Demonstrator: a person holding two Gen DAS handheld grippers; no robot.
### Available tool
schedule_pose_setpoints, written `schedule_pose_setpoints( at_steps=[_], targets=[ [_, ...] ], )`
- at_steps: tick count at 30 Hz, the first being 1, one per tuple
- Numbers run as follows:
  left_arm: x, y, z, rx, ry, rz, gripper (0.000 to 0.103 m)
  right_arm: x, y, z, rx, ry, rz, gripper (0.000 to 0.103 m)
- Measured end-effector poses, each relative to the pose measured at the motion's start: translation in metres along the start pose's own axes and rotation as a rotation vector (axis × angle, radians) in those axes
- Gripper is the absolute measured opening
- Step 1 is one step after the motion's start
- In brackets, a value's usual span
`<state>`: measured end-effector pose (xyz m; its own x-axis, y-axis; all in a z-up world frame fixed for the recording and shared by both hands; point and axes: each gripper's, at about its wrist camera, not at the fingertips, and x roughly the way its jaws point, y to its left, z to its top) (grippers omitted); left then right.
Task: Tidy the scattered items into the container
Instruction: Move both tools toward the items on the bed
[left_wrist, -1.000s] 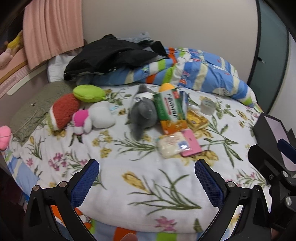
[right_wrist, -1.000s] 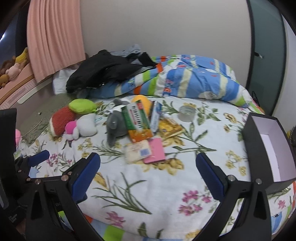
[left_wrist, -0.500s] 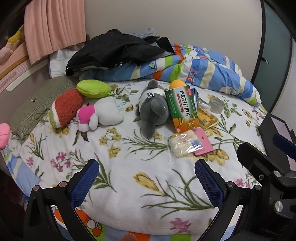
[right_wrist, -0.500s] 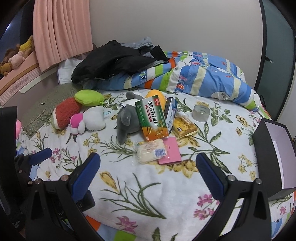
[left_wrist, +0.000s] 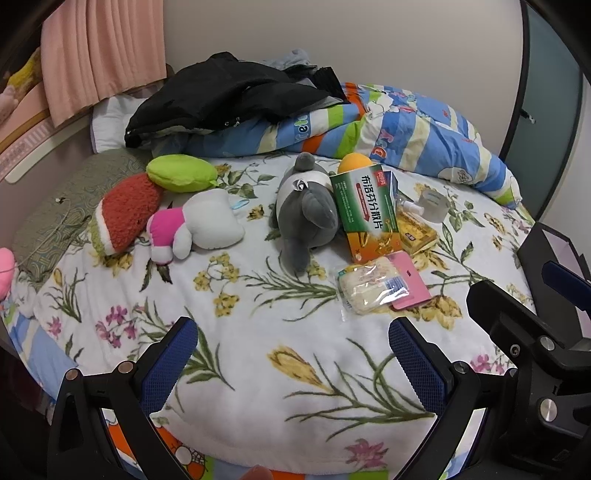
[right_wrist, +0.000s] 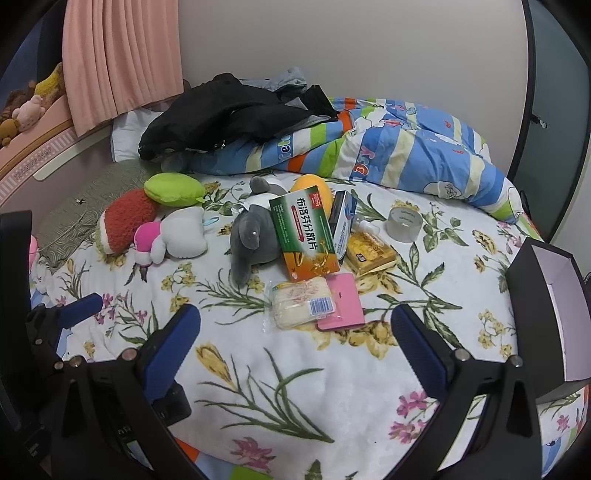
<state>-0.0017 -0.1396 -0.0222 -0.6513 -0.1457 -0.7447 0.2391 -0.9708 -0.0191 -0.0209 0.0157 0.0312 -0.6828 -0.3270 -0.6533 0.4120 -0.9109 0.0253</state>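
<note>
Both claws hover released over a cluttered bed.

Left wrist view: the left claw (left_wrist: 293, 354) gapes wide and holds nothing above the floral blanket (left_wrist: 258, 369); a grey plush (left_wrist: 308, 214) and green box (left_wrist: 369, 214) lie at 12 o'clock, the black box (left_wrist: 546, 251) at 3 o'clock.
Right wrist view: the right claw (right_wrist: 295, 343) is likewise spread and holds nothing; a wrapped snack (right_wrist: 301, 302) lies at 12 o'clock touching a pink card (right_wrist: 343, 301), the black box (right_wrist: 554, 295) at 3 o'clock.
</note>
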Motion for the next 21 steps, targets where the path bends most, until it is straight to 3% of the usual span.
schedule_pose_setpoints(
  at_steps=[21],
  targets=[
    [0.0028,-0.0026,0.0028,0.001,0.003,0.000,0.103,0.0030,-0.0082,0.0013,0.014,0.003,-0.010,0.103]
  ],
)
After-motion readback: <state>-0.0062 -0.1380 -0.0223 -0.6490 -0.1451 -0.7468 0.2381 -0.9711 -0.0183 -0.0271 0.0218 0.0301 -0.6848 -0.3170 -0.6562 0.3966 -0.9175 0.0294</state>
